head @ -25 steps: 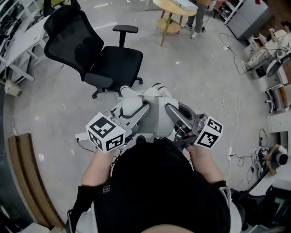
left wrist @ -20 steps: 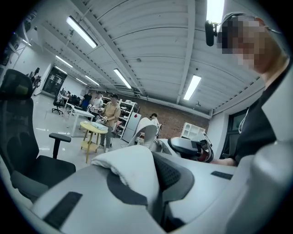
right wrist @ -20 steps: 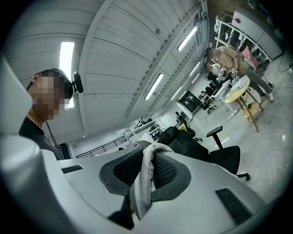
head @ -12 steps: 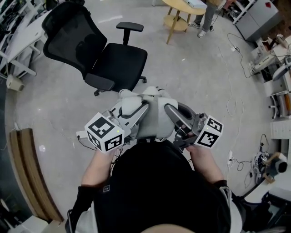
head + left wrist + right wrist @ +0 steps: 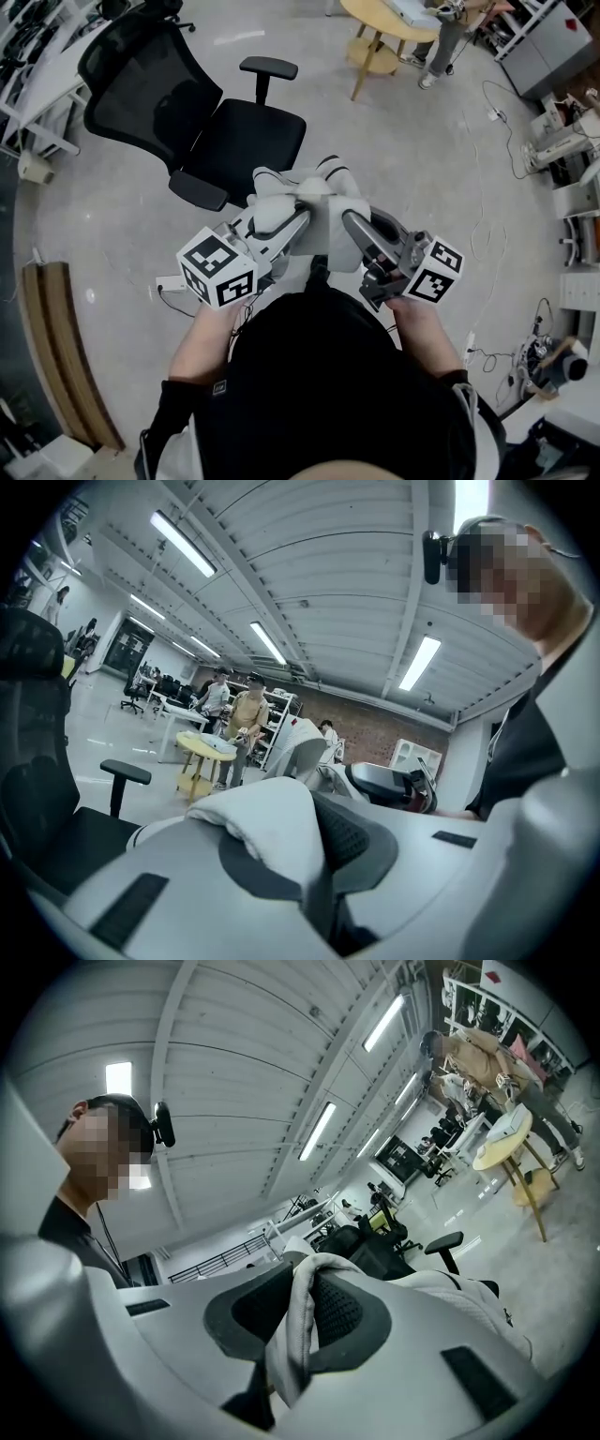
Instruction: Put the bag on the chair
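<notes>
In the upper left of the head view stood a black office chair (image 5: 239,141), its seat turned toward the lower right. Below it, at lower left, the left hand (image 5: 208,330) reached forward, and its left gripper (image 5: 292,211) pointed up and right toward the middle of the frame. In the left gripper view that gripper (image 5: 309,855) had its jaws pinched tight on a fold of the white bag (image 5: 267,827).

The bag (image 5: 323,197) hung at the centre of the head view, carried between the two grippers just beside the lower right edge of the chair's seat and not resting on it. What it held could not be seen.

At lower right the right hand (image 5: 412,314) matched the left, and its right gripper (image 5: 349,220) angled up and left into the bag. In the right gripper view its jaws (image 5: 295,1326) stood slightly apart, clamped on a bunched strip of the bag's fabric (image 5: 292,1335).

A round wooden table (image 5: 384,19) sat at the upper right.
</notes>
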### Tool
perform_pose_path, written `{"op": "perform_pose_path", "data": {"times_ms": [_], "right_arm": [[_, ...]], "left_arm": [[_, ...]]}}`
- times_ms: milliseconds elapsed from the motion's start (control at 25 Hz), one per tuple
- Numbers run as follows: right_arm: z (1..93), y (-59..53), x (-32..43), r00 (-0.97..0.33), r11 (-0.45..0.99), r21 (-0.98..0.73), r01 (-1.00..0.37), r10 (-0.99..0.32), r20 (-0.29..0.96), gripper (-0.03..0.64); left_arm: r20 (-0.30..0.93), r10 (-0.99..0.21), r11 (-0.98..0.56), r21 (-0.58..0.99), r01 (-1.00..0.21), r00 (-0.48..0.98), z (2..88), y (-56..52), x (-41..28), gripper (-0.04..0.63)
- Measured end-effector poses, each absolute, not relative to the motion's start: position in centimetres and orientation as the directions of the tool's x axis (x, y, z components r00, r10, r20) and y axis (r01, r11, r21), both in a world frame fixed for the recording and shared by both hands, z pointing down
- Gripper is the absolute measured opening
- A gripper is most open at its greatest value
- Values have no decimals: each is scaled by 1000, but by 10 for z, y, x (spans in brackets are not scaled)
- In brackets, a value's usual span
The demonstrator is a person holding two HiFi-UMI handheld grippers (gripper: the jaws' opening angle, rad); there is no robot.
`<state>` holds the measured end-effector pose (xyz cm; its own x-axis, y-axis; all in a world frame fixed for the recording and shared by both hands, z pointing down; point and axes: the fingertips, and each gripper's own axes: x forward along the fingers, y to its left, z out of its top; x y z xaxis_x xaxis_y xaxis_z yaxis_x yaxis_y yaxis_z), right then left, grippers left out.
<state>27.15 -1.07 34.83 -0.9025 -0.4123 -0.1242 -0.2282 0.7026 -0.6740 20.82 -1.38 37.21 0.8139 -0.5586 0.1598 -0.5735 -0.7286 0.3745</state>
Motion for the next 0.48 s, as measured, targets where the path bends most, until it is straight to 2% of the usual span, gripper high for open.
{"op": "perform_pose_path", "data": {"times_ms": [480], "right_arm": [[339,-107,335,-910,715,-675,-184,-384,-158,69]], "left_arm": [[177,-569,-718,371,-590,803,362,-109,270,34]]}}
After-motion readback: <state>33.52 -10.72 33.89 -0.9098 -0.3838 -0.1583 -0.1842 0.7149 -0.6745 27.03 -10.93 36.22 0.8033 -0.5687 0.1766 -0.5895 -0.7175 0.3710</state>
